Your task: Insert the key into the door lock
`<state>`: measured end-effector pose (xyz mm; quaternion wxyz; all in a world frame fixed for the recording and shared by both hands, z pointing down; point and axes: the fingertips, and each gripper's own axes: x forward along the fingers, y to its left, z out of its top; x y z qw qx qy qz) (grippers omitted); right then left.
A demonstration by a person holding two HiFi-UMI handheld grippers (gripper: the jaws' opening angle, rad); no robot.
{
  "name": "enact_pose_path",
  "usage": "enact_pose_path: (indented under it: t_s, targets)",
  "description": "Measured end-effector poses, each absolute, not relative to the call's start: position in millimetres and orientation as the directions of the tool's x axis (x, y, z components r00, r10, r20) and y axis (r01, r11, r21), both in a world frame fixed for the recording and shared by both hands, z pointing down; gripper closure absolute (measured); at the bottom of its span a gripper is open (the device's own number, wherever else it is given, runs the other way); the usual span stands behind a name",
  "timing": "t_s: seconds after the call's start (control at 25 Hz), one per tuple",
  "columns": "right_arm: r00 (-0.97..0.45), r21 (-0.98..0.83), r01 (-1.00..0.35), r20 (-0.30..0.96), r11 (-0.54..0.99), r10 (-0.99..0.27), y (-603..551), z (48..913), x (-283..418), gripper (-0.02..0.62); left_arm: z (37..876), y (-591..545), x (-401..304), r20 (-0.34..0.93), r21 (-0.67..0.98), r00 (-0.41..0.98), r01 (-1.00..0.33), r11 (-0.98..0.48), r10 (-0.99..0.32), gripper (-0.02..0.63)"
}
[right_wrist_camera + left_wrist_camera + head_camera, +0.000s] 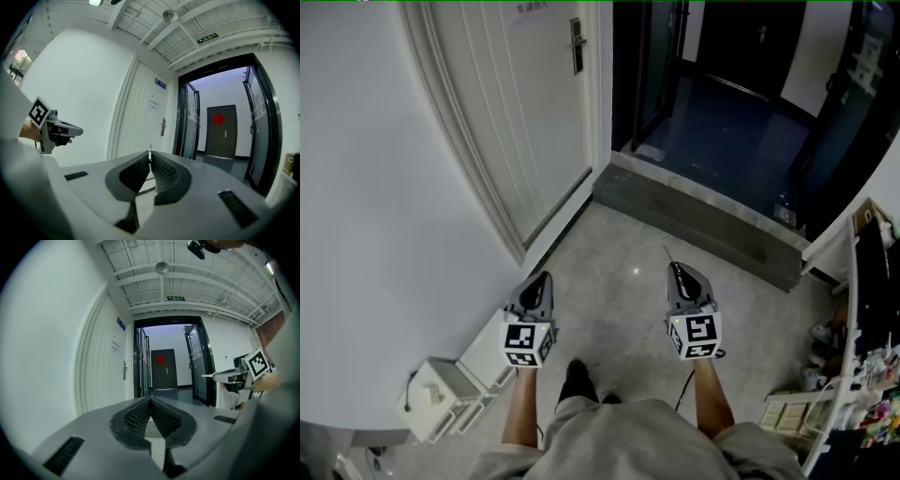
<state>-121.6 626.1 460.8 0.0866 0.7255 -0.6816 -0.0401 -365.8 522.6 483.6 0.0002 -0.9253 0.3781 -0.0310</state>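
step: approach, door lock (163, 126) well ahead | right gripper (150, 160) jaws pinch key (150, 151) | left gripper (150, 400) jaws together, empty | next: close in, aim key tip at lock

Looks like a hallway in an office or some institutional building, definitely not anyone's home. There's a green exit sign (175, 298) hanging under an open ceiling (206, 273) with painted beams and pipes. The white door (525, 112) has a little blue room plaque (160, 84) and a notice (153, 103) on it. Dark glass doors (199, 366) open onto a corridor, with a dark door (221, 133) at the far end wearing a red ornament (218, 118).
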Motion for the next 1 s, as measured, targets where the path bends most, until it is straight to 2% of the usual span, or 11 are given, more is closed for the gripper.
enact_pose_path:
  t_s: [0.48,1.0]
  targets:
    - [0.081,0.205,-0.977,0.084,-0.062,-0.993,470.6,477.0,-82.2,0.566,508.8,363.6,-316.5,0.067,0.009,0.731,-0.681,-0.733,-0.679,0.588]
    - [0.132,0.233,-0.965,0.044,-0.119,-0.99,241.9,437.1,-23.8,0.566,468.7,117.9,-226.4,0.019,-0.003,0.795,-0.607,-0.795,-0.607,0.588]
